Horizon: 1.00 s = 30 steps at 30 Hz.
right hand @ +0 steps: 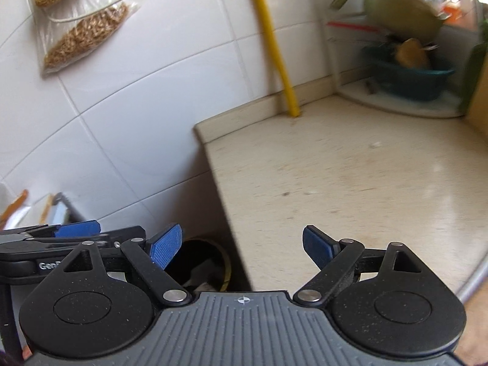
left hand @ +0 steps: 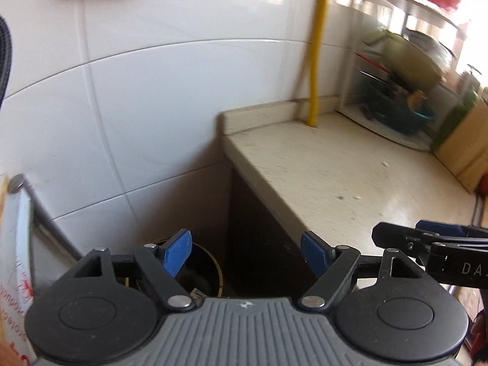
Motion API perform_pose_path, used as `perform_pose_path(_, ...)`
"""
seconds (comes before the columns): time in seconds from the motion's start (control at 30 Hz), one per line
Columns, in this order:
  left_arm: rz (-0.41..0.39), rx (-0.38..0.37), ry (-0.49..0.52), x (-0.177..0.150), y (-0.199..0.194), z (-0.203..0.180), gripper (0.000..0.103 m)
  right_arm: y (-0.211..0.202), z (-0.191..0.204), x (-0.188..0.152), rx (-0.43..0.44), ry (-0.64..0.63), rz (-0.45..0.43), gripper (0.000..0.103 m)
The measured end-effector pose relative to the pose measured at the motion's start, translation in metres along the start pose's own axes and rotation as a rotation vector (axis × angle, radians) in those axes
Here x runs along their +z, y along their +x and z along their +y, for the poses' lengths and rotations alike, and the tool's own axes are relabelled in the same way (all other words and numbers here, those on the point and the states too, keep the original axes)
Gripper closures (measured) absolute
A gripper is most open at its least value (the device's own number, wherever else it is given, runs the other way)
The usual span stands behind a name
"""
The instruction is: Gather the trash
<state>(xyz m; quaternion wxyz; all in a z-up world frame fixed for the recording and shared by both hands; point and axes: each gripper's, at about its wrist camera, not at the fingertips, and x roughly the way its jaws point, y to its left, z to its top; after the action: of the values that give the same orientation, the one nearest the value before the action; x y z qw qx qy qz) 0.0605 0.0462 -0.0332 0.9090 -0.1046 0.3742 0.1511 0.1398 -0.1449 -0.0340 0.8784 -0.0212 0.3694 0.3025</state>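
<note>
While both grippers hang empty, L gripper [left hand: 245,256] & R gripper [right hand: 242,250] jaws spread wide, trash bin [right hand: 210,267] sits on floor below counter [right hand: 350,183] edge (crumbs only on top). Next: scan counter, pinch scraps low, drop over bin mouth.

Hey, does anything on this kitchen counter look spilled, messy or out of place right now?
Only small stuff: a few pale crumbs and a dark speck lie loose on the beige counter. Both tongs, left and right, are open and empty.
</note>
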Motion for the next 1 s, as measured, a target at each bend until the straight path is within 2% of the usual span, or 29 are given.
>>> perform_pose_path(0.13, 0.006, -0.076, 0.028, 0.0, 0.005, -0.018, 0.028, -0.021, -0.007, -0.007, -0.1, 0.02, -0.04, 0.011)
perform_pose_path(0.27, 0.034, -0.118, 0.062, -0.003, 0.006, -0.029, 0.028, -0.035, -0.009, -0.018, -0.198, 0.064, -0.052, 0.011)
perform_pose_path(0.43, 0.041, -0.147, 0.084, -0.012, -0.006, -0.029, 0.027, -0.046, -0.003, -0.036, -0.256, 0.109, -0.054, 0.011)
perform_pose_path(0.53, 0.052, -0.144, 0.091, -0.02, -0.013, -0.027, 0.026, -0.051, 0.007, -0.048, -0.272, 0.106, -0.046, 0.011)
perform_pose_path(0.6, 0.054, -0.146, 0.095, -0.028, -0.023, -0.026, 0.021, -0.055, 0.013, -0.055, -0.279, 0.104, -0.044, 0.011)
perform_pose_path(0.77, 0.051, -0.112, 0.091, -0.047, -0.042, -0.016, 0.019, -0.063, 0.029, -0.071, -0.266, 0.096, -0.039, 0.01)
perform_pose_path(1.0, 0.09, -0.028, 0.051, -0.06, -0.051, 0.011, 0.019, -0.049, 0.058, -0.071, -0.245, 0.022, 0.019, 0.009)
